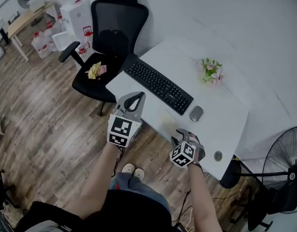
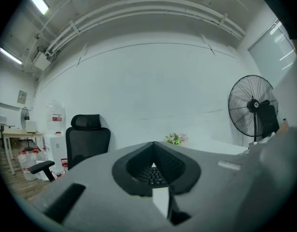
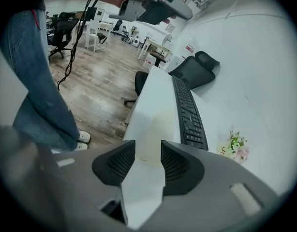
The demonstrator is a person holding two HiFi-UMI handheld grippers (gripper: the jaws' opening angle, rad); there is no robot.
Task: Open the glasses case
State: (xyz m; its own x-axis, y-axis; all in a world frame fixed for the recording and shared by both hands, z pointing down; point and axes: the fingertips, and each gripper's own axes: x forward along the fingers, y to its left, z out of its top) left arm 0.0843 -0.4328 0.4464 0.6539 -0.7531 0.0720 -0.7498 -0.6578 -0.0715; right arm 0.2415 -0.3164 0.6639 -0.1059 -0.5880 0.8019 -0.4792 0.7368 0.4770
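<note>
Honest status: I can't pick out the glasses case for sure in any view. My best guess is the cream patch on the desk, between the near edge and the keyboard. It blends into the white top so badly that I can't tell whether it's a case or a stain.

The right hand-held gripper is angled down at that patch, jaws spread wide with nothing between them but desk. The left hand-held gripper is level off the near-left corner, tips pressed together, empty.

This looks like the approach, with nothing touched yet. If the patch is the case, I'd find the seam first. Then I'd pin the base with one gripper and lift the lid with the other. A lone pull would probably just slide a light case across that slick top. The left one has to spread before it's any use.

Room-wise, the patch sits near the front edge. Any push should go inward toward the keyboard, not toward me, or it ends up on the floor. The mouse and the little flowers are well apart from it. The office chair is past the left end and the fan is off to the right, so there's plenty of bare desk.
</note>
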